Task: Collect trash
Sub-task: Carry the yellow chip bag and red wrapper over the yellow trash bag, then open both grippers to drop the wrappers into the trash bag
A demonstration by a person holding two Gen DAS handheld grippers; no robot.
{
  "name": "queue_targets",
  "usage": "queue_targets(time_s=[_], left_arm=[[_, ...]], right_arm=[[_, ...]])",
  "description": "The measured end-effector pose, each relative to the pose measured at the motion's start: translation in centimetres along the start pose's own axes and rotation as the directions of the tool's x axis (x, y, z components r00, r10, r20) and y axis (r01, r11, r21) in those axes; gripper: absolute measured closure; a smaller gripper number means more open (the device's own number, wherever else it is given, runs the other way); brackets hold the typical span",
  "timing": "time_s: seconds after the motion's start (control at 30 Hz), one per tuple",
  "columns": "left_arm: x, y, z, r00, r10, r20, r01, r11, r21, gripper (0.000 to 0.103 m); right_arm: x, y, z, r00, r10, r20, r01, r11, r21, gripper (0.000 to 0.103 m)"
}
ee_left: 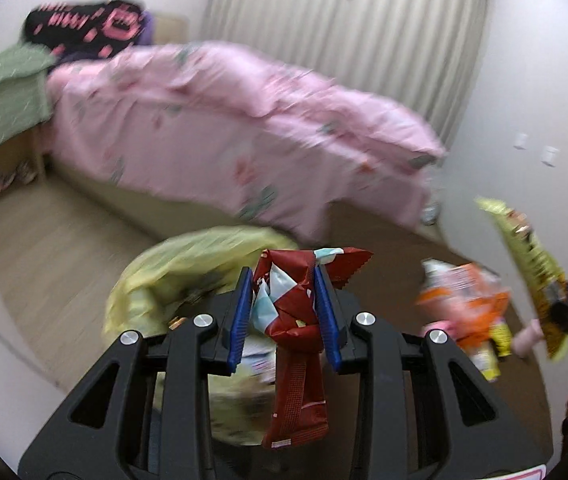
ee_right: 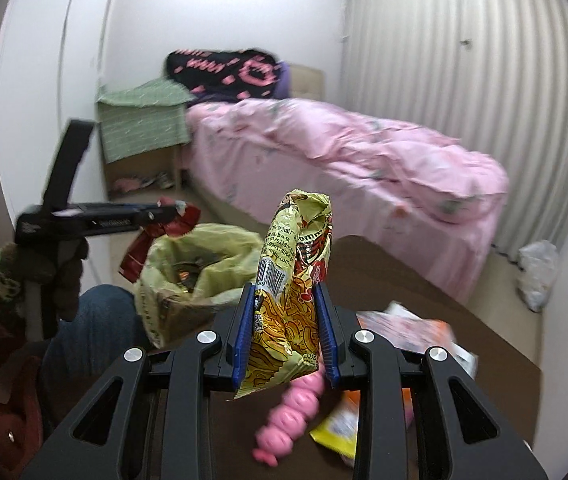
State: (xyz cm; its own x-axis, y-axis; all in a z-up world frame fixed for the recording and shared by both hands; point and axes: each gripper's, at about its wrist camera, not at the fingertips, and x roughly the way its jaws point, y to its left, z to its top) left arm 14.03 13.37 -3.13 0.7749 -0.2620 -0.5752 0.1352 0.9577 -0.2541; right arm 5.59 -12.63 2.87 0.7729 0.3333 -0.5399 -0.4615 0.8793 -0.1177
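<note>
My left gripper [ee_left: 284, 276] is shut on a crumpled red wrapper [ee_left: 289, 320] and holds it over the open yellow trash bag [ee_left: 172, 272]. In the right wrist view the left gripper [ee_right: 172, 214] holds the red wrapper [ee_right: 152, 236] just above the bag [ee_right: 204, 268]. My right gripper [ee_right: 284, 292] is shut on a yellow-green noodle packet [ee_right: 295, 280], upright above the brown table [ee_right: 403, 272]. That packet also shows in the left wrist view [ee_left: 523, 256] at the right.
Orange and pink wrappers [ee_left: 463, 304] and a pink bumpy toy [ee_right: 287, 416] lie on the table. A bed with a pink cover [ee_right: 343, 160] stands behind. A white plastic bag [ee_right: 535, 272] lies on the floor by the curtain. The person's knee [ee_right: 92, 332] is left of the bag.
</note>
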Motion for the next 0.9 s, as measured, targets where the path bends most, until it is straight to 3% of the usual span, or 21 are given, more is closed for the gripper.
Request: queue_targets(time_s=[0.13, 0.27, 0.37, 0.47, 0.53, 0.63, 0.7, 0.9], left_arm=[[4.6, 2.6, -0.5, 0.994, 0.014, -0.106, -0.02, 0.998, -0.059, 0.074], [8.7, 3.8, 0.4, 0.988, -0.001, -0.154, -0.011, 0.997, -0.078, 0.074], [12.1, 4.9, 1.0, 0.977, 0.058, -0.204, -0.076, 0.994, -0.081, 0.074], [13.6, 7.0, 1.0, 0.974, 0.122, -0.189, -0.151, 0.977, -0.147, 0.074], [13.4, 8.5, 0.9, 0.981, 0.113, -0.159, -0.148, 0.962, -0.231, 0.074], [12.3, 9.2, 0.7, 0.977, 0.178, -0.115, -0.201, 0.951, -0.236, 0.074], [11.9, 9.5, 0.3, 0.979, 0.164, -0.122, -0.19, 0.949, -0.25, 0.074], [10.0, 9.9, 0.4, 0.992, 0.102, -0.079, -0.12, 0.949, -0.291, 0.074]], right_arm=[[5.3, 0.7, 1.5, 0.995, 0.076, -0.06, -0.078, 0.996, -0.036, 0.075], [10.0, 0.6, 2.9, 0.985, 0.132, -0.115, -0.137, 0.99, -0.041, 0.075], [13.1, 0.4, 3.7, 0.971, 0.177, -0.158, -0.183, 0.983, -0.027, 0.075], [15.9, 0.6, 3.9, 0.953, 0.217, -0.211, -0.224, 0.975, -0.009, 0.075], [17.5, 1.2, 3.9, 0.94, 0.236, -0.245, -0.246, 0.969, -0.011, 0.075], [20.2, 2.3, 3.9, 0.913, 0.285, -0.29, -0.295, 0.955, 0.011, 0.075], [22.1, 3.2, 3.9, 0.903, 0.299, -0.309, -0.308, 0.951, 0.02, 0.075], [26.1, 4.3, 3.7, 0.903, 0.278, -0.328, -0.274, 0.96, 0.06, 0.075]])
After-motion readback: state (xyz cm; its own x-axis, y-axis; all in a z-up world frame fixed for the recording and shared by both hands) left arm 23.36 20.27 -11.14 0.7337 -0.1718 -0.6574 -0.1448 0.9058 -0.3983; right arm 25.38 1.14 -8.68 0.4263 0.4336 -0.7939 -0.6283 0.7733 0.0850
